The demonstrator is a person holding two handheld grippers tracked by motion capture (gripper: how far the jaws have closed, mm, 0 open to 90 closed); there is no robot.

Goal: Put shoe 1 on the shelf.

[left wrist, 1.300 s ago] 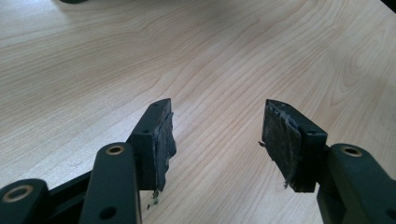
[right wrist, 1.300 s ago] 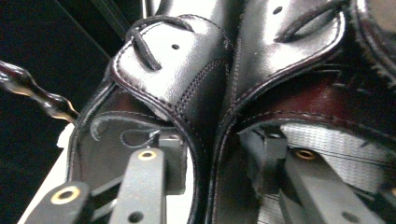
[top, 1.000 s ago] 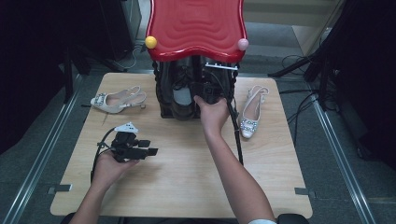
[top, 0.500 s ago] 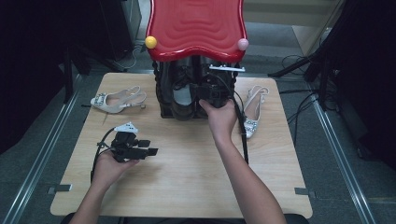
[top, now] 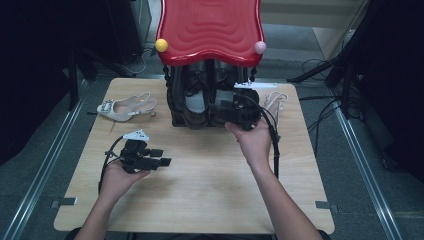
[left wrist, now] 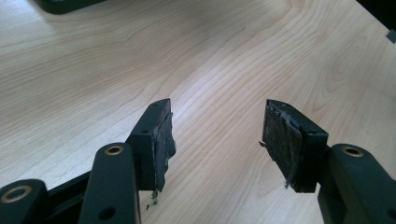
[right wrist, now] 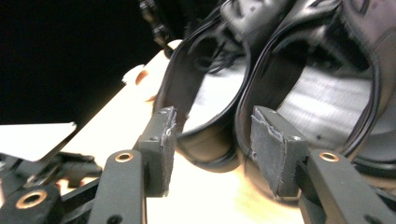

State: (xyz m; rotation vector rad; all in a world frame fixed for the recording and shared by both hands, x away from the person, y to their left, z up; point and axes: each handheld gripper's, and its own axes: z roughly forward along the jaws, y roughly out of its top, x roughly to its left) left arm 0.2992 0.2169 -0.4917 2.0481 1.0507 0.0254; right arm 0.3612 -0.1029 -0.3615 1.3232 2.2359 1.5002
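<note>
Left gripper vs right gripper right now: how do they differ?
The left gripper rests low over bare table, near the front left; the right gripper is up against the black shoes under the red rack. The left gripper has nothing but wood between its jaws; the right gripper's jaws point at the shoes' heels, just opened wider, pads pressing on nothing. Both are open, each in a hand.
</note>
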